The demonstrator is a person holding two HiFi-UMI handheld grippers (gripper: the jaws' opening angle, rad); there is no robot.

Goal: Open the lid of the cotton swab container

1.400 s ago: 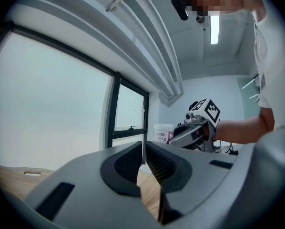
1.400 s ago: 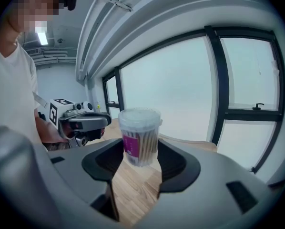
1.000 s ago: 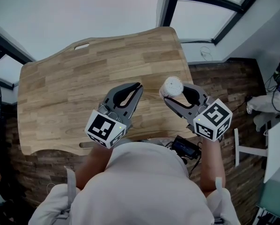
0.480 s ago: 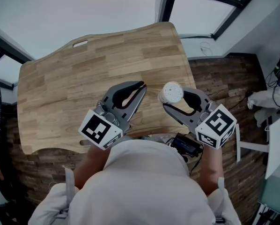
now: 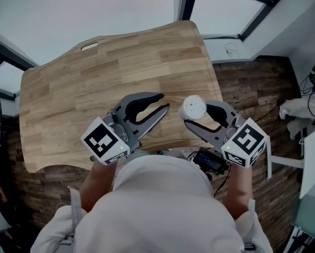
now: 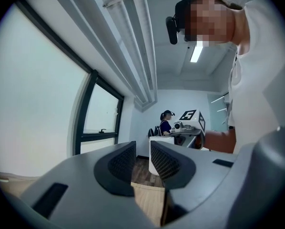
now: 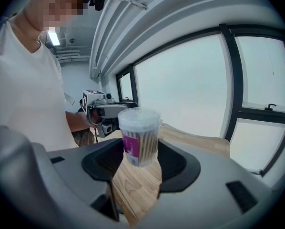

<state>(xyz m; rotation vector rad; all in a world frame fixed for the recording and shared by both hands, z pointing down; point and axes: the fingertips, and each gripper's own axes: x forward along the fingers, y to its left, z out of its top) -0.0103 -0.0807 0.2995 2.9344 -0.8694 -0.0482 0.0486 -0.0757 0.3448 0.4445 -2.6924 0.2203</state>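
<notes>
Jaws of the right gripper (image 5: 196, 115) clamp the lower body of the clear cylindrical plastic cotton swab container (image 7: 138, 136), upright with its lid on, above the pale wooden table (image 5: 94, 83). The left gripper (image 6: 142, 162), just beside, is opening: a narrow gap, nothing between.

My right gripper (image 7: 140, 163) is smooth matt grey plastic with darker matt pads (image 7: 170, 164). The cotton swab container (image 7: 138, 137) is clear glossy plastic under a frosted white lid (image 7: 139, 117). The table (image 5: 94, 83) is pale wood in jointed strips, smooth, with visible grain. My shirt (image 5: 168, 204) is plain white cloth.
</notes>
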